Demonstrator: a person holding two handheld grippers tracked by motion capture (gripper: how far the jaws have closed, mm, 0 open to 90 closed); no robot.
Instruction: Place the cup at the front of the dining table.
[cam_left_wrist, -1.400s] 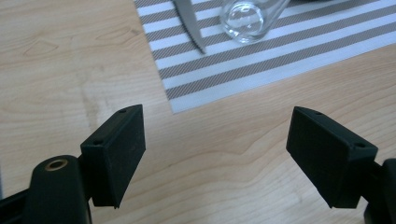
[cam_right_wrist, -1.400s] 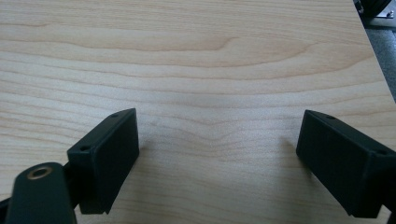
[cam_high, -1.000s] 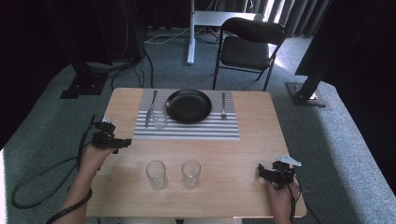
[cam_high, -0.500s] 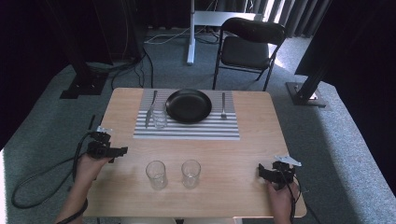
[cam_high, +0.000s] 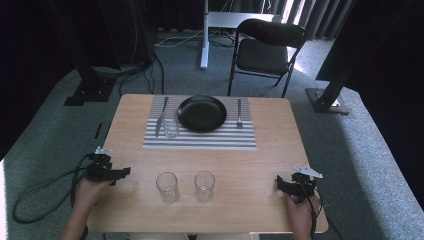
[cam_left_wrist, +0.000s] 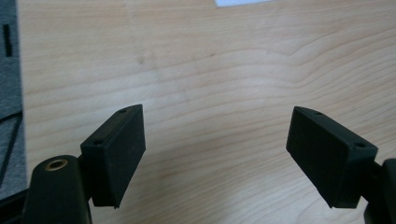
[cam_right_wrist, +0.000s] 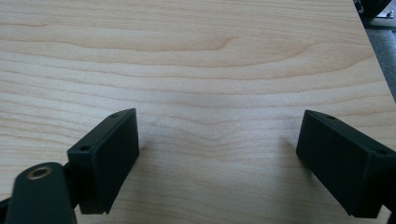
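Both grippers parked low on the wooden table (cam_high: 260, 165), nothing held.

From the high view we see the striped placemat (cam_high: 200, 139) w/ black plate (cam_high: 202, 113), knife (cam_high: 161, 116), fork (cam_high: 239, 113) and one glass (cam_high: 171, 127) on it; two more glasses (cam_high: 168, 187) sit near of the mat. Left gripper (cam_high: 120, 172) is near-left of the mat, right gripper (cam_high: 281, 184) near-right. The gripper views add what the high one can't: left gripper (cam_left_wrist: 215, 154) and right gripper (cam_right_wrist: 219, 158) jaws spread wide over bare wood.

Far: mat (cam_high: 200, 137) on table (cam_high: 270, 150), plate (cam_high: 202, 113) on mat.
Plate's left: knife (cam_high: 161, 116), glass (cam_high: 171, 127).
Plate's right: fork (cam_high: 239, 113).
Near: two glasses (cam_high: 167, 187) (cam_high: 204, 185) side by side.
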